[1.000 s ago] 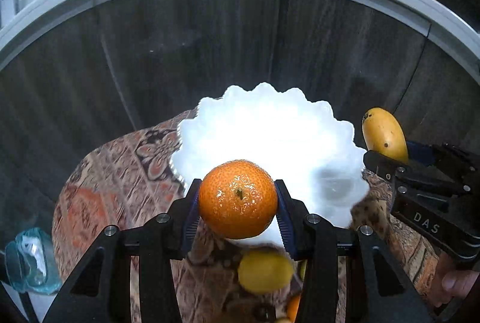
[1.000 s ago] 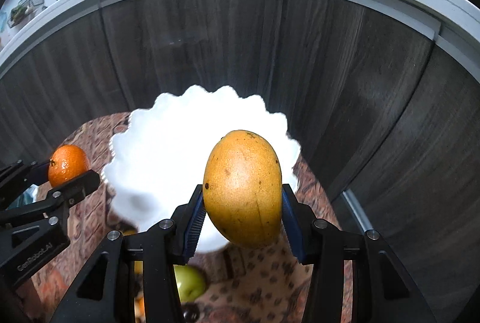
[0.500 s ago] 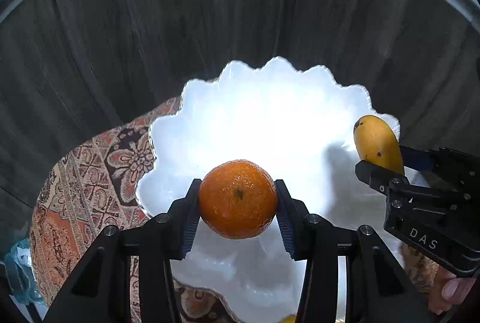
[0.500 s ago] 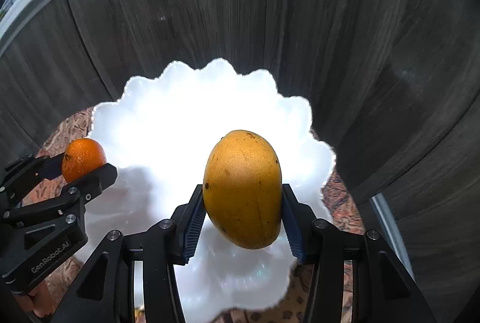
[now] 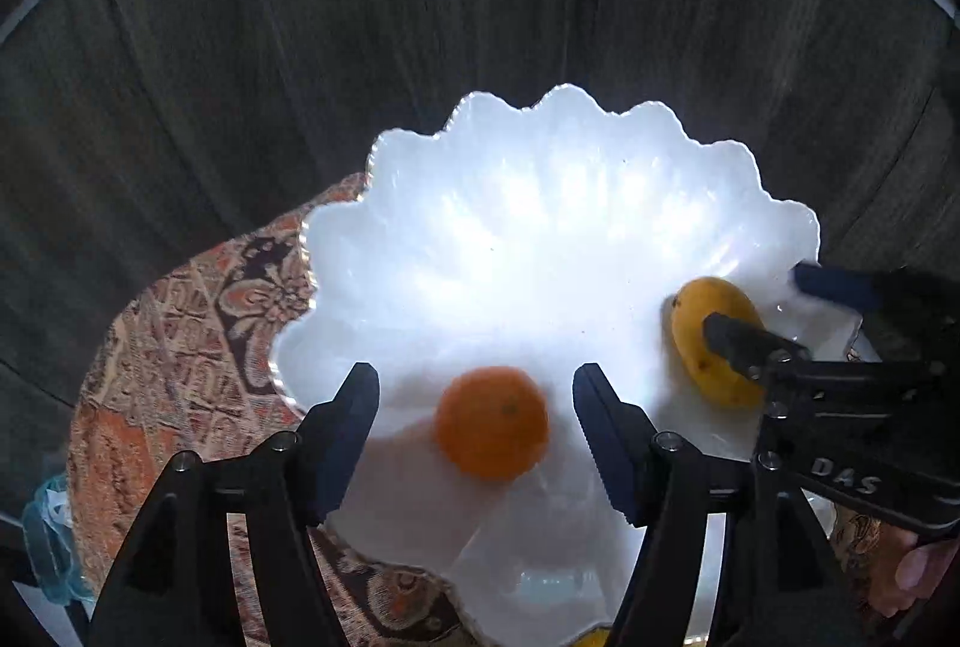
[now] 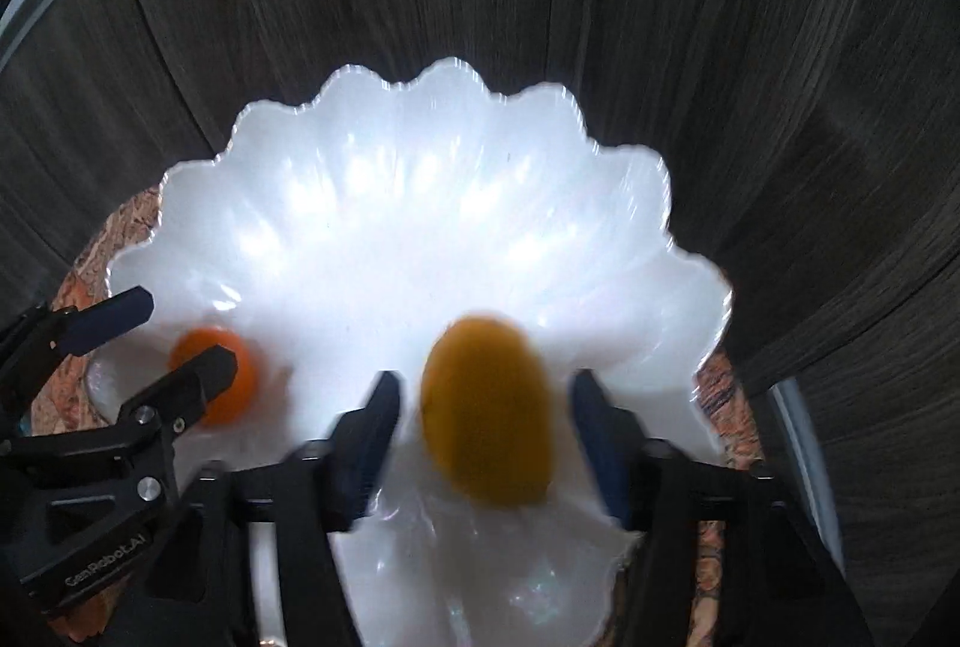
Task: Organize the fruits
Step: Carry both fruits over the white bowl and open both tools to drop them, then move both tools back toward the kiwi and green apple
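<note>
A white scalloped bowl (image 5: 540,179) (image 6: 420,155) sits on a patterned cloth. My left gripper (image 5: 477,395) is open over the bowl, and an orange (image 5: 492,422) lies free between its fingers inside the bowl. The orange also shows in the right wrist view (image 6: 234,377), partly behind the left gripper's fingers (image 6: 198,377). My right gripper (image 6: 483,407) is open, and a yellow mango (image 6: 486,413), blurred, lies between its fingers in the bowl. The mango also shows in the left wrist view (image 5: 714,341), with the right gripper (image 5: 786,317) around it.
The patterned red and brown cloth (image 5: 192,347) covers the surface under the bowl. Dark wood-grain panels (image 5: 300,47) rise behind the bowl. A blue plastic object (image 5: 48,539) lies at the far left edge. A yellow fruit (image 5: 591,638) peeks out below the bowl's near rim.
Both grippers have moved forward and down over the bowl and opened. The orange and the mango have left the fingers and now lie in the bowl.
</note>
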Demonstrator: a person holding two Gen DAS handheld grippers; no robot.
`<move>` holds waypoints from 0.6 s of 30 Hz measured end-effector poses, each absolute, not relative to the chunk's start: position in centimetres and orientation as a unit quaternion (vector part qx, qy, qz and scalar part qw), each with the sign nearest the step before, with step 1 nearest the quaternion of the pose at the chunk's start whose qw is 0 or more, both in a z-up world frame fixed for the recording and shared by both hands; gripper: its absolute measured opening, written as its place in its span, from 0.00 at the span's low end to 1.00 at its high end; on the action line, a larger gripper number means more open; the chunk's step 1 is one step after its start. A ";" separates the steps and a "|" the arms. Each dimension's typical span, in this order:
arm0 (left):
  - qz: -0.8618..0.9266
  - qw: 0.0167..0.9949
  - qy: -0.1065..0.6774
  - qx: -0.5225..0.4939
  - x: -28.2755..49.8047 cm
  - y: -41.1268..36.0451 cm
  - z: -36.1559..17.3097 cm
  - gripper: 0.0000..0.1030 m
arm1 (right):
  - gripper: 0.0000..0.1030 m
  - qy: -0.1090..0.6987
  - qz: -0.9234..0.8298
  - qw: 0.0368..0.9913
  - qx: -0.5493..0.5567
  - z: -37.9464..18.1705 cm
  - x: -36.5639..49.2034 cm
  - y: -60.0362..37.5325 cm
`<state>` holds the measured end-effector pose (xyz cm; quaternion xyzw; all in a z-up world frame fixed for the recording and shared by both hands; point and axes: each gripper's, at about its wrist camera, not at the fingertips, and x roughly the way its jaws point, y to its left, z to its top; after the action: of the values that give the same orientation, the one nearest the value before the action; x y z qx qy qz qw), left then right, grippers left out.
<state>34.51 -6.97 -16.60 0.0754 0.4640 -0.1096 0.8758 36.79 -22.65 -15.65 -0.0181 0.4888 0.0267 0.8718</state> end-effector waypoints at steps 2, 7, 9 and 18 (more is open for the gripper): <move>-0.105 0.881 0.456 0.071 34.2 -6.7 -15.5 0.69 | 0.78 0.466 0.016 0.884 -0.026 -14.0 36.2 -22.6; -0.087 0.900 0.421 0.072 33.2 -5.7 -11.6 0.82 | 0.85 0.413 -0.017 0.909 -0.045 -9.5 34.1 -22.3; -0.081 0.906 0.409 0.074 32.3 -5.4 -10.1 0.83 | 0.88 0.390 -0.027 0.920 -0.043 -7.5 33.2 -22.4; -0.035 0.924 0.373 0.077 26.6 -3.7 -5.6 0.92 | 0.94 0.339 -0.047 0.939 -0.029 -1.7 28.2 -21.2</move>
<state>26.57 -3.66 -5.58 0.0773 0.3727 -0.0345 0.9241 28.22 -21.24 -1.70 -0.0293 0.3394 -0.0469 0.9390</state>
